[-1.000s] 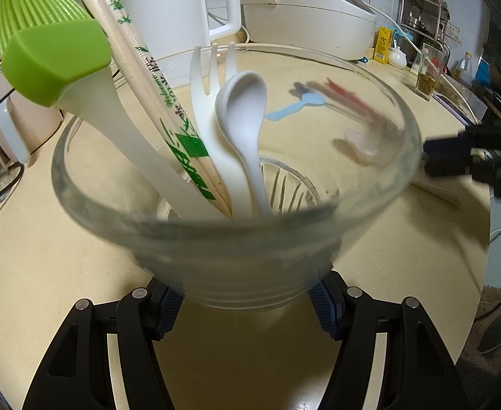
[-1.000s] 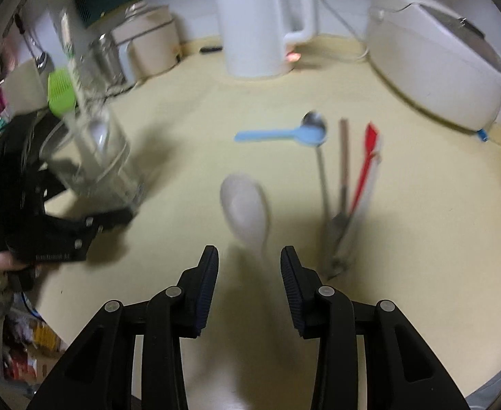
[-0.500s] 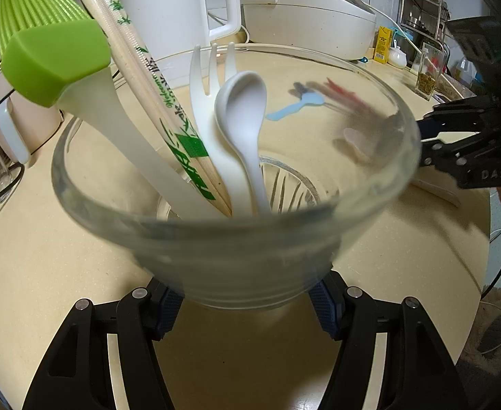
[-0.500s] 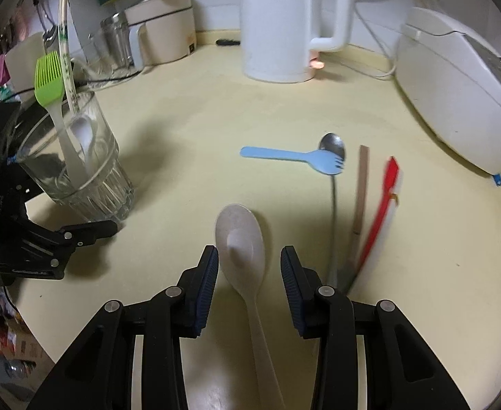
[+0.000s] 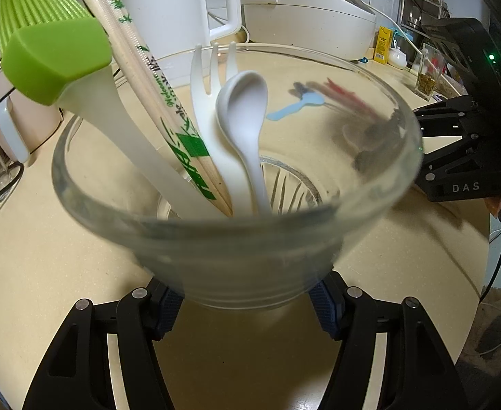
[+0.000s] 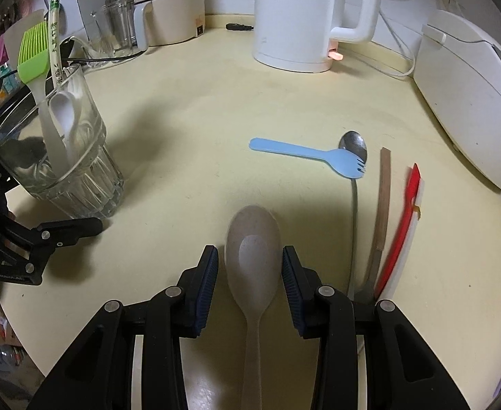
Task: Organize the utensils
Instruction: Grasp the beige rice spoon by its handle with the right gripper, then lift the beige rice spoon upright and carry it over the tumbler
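Right gripper (image 6: 249,273) straddles beige spoon (image 6: 252,259) — apparently untouched.

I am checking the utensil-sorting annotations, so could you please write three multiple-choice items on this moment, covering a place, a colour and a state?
1. Where does the beige spoon lie?
A. In the glass
B. On the counter between the right gripper's jaws
C. On top of the kettle

2. What colour is the fork lying loose on the counter?
A. Blue
B. Green
C. Black

3. How is the glass held?
A. Lying on its side, untouched
B. Hanging from the right gripper
C. Clamped at its base by the left gripper

Answers:
1 B: the spoon's bowl sits between the pads of the right gripper, which do not yet press on it.
2 A: it lies beside the metal spoon.
3 C: both pads press the glass's base in the left wrist view.
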